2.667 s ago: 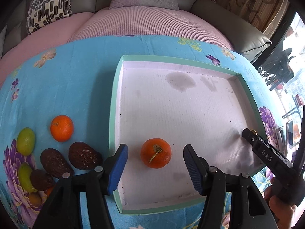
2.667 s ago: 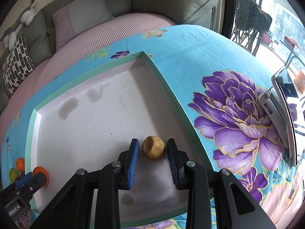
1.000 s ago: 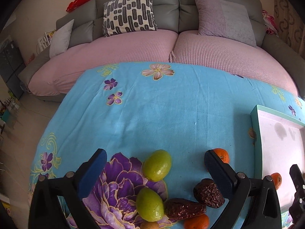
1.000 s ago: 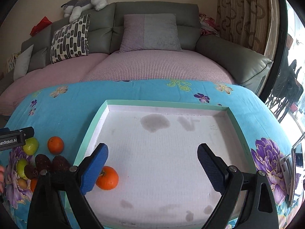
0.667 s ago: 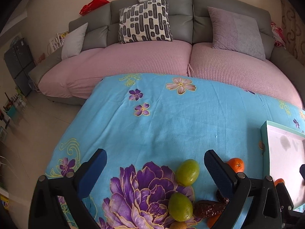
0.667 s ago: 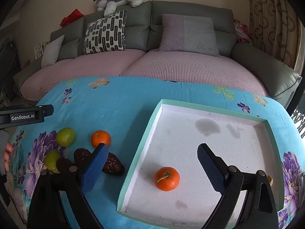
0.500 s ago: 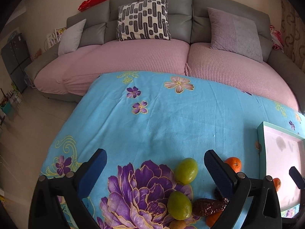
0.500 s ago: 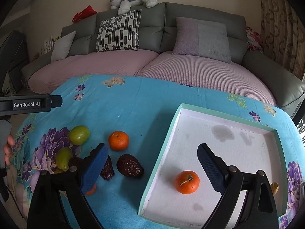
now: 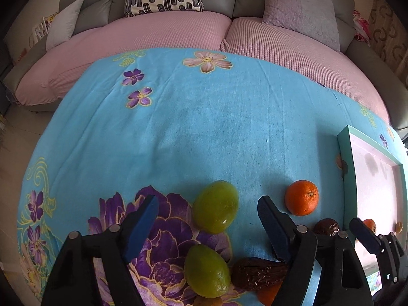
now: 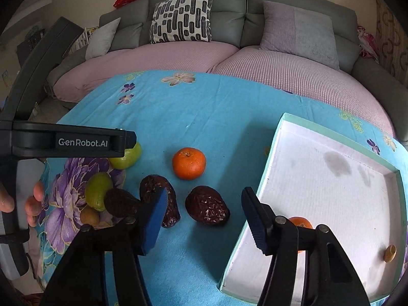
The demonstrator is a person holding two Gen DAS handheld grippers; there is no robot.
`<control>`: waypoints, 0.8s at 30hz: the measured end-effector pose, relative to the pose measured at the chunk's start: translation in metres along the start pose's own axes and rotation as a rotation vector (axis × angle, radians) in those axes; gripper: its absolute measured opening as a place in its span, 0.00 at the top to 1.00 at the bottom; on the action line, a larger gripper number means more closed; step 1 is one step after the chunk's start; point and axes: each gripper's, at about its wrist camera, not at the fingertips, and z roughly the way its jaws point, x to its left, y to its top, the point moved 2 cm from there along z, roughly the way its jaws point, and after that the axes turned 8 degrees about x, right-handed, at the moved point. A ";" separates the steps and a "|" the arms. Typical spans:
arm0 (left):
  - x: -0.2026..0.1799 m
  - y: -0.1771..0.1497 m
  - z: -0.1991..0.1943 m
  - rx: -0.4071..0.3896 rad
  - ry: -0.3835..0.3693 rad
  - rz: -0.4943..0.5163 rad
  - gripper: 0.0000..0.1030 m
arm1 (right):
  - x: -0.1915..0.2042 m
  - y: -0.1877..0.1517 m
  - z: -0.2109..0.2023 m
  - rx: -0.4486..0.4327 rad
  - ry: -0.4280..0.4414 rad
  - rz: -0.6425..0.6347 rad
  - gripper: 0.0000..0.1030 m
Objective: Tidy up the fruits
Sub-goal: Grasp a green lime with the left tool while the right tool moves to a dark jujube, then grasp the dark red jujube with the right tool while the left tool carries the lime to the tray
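My left gripper (image 9: 207,225) is open and empty, its jaws either side of a green fruit (image 9: 216,206) on the blue cloth; a second green fruit (image 9: 206,270) lies nearer. My right gripper (image 10: 204,219) is open and empty, low over a dark brown date (image 10: 207,208), with another date (image 10: 160,199) by its left jaw. A loose orange (image 10: 189,163) (image 9: 302,201) lies beyond. The green-rimmed white tray (image 10: 274,137) (image 9: 343,150) holds an orange (image 10: 301,222) and a small tan fruit (image 10: 390,253).
A third date (image 10: 118,205) and a small tan fruit (image 10: 89,215) lie at the left. The left tool's body (image 10: 66,141) and a hand (image 10: 33,201) fill the left side. A pink and grey sofa (image 10: 229,58) runs behind the table.
Both grippers left the tray and swung left over the loose fruit, then dropped closer. The left now straddles a green fruit, the right hangs over a date. Both stay open.
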 end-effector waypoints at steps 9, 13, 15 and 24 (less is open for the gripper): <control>-0.003 -0.003 0.013 0.049 -0.026 -0.017 0.56 | 0.005 -0.001 0.011 0.034 -0.049 -0.044 0.53; 0.000 -0.001 0.011 0.046 -0.035 -0.033 0.56 | 0.010 -0.001 0.015 0.040 -0.092 -0.079 0.60; 0.001 -0.001 0.010 0.045 -0.041 -0.042 0.56 | 0.009 -0.001 0.015 0.037 -0.090 -0.074 0.61; 0.003 0.003 -0.010 -0.011 -0.069 -0.063 0.56 | -0.004 -0.001 -0.003 -0.014 0.001 -0.010 0.62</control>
